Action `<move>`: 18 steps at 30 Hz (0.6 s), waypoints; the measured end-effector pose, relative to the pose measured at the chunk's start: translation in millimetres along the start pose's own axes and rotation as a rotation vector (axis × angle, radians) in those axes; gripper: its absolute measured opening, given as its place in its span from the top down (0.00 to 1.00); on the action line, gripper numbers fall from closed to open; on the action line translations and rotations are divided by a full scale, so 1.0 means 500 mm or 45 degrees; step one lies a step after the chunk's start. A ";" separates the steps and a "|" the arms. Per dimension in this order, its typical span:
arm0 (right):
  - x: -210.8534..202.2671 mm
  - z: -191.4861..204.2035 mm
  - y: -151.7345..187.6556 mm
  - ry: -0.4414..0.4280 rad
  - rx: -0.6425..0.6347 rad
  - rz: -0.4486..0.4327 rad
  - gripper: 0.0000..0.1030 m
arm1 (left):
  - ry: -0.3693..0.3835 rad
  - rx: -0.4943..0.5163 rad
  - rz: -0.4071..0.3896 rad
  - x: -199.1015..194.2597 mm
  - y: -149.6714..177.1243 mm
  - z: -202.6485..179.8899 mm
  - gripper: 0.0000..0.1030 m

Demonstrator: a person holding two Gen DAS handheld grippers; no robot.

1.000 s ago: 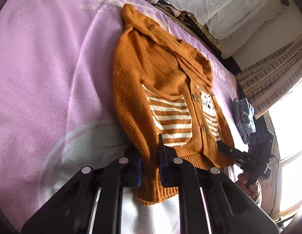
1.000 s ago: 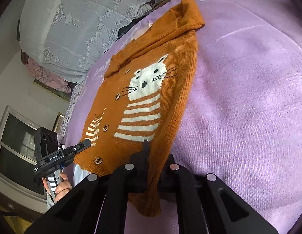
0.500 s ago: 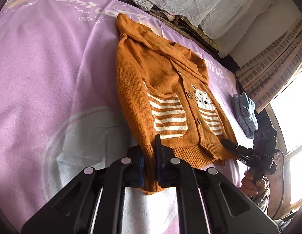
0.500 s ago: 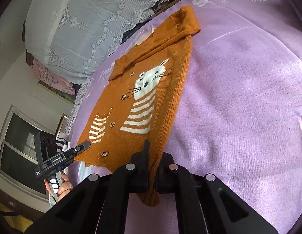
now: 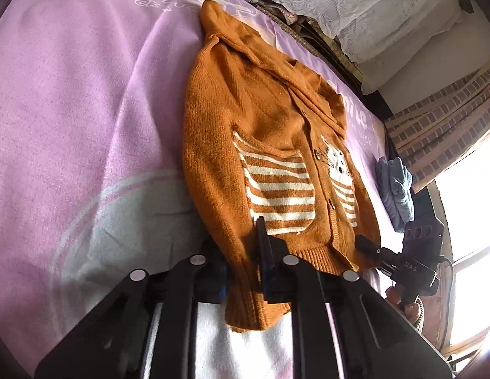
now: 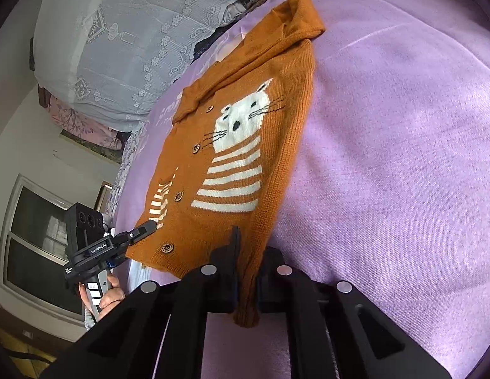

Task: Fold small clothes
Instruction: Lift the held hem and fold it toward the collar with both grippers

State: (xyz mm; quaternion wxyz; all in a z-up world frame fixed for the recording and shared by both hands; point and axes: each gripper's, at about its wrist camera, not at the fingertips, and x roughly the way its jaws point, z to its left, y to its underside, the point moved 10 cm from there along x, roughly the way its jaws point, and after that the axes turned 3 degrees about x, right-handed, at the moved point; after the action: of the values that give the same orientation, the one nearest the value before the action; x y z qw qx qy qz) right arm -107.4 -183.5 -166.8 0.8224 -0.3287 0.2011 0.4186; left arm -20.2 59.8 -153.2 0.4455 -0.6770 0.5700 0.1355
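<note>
Orange knit cardigan (image 5: 270, 145) is laid flat on the purple bed cover (image 5: 87, 110), long axis stretched straight away from both grippers toward the pillow edge. Each bottom cuff is pinched by clamped fingers: left gripper (image 5: 245, 271), right gripper (image 6: 246, 271), so neither's nearer.

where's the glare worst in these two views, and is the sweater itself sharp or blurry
Left wrist view: the window at right is blown out white. Right wrist view: evenly lit, no such glare. The orange sweater is sharp in both, its knit visible; fisheye bends the purple blanket toward dark corners.
</note>
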 end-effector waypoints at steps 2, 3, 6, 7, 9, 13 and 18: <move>-0.008 0.006 -0.009 -0.019 0.003 -0.017 0.94 | -0.022 0.030 -0.025 -0.010 -0.008 -0.008 0.92; -0.012 0.009 -0.015 -0.023 -0.001 -0.023 0.94 | -0.033 0.044 -0.035 -0.014 -0.014 -0.012 0.92; -0.017 0.021 -0.032 -0.031 -0.015 -0.040 0.95 | -0.072 0.079 -0.056 -0.022 -0.037 -0.022 0.92; -0.018 0.026 -0.039 -0.036 -0.015 -0.045 0.95 | -0.078 0.087 -0.063 -0.024 -0.047 -0.026 0.92; -0.020 0.035 -0.052 -0.039 -0.029 -0.060 0.95 | -0.093 0.103 -0.074 -0.025 -0.065 -0.032 0.92; -0.016 0.056 -0.082 -0.021 -0.056 -0.088 0.95 | -0.157 0.157 -0.099 -0.025 -0.102 -0.049 0.92; -0.010 0.071 -0.122 -0.002 -0.078 -0.123 0.95 | -0.214 0.190 -0.116 -0.018 -0.139 -0.053 0.92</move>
State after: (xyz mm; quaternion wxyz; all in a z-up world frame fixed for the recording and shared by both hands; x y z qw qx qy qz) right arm -58.3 -187.5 -116.3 0.8312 -0.3630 0.1715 0.3846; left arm 30.2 42.3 -100.6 0.5467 -0.6533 0.5077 0.1286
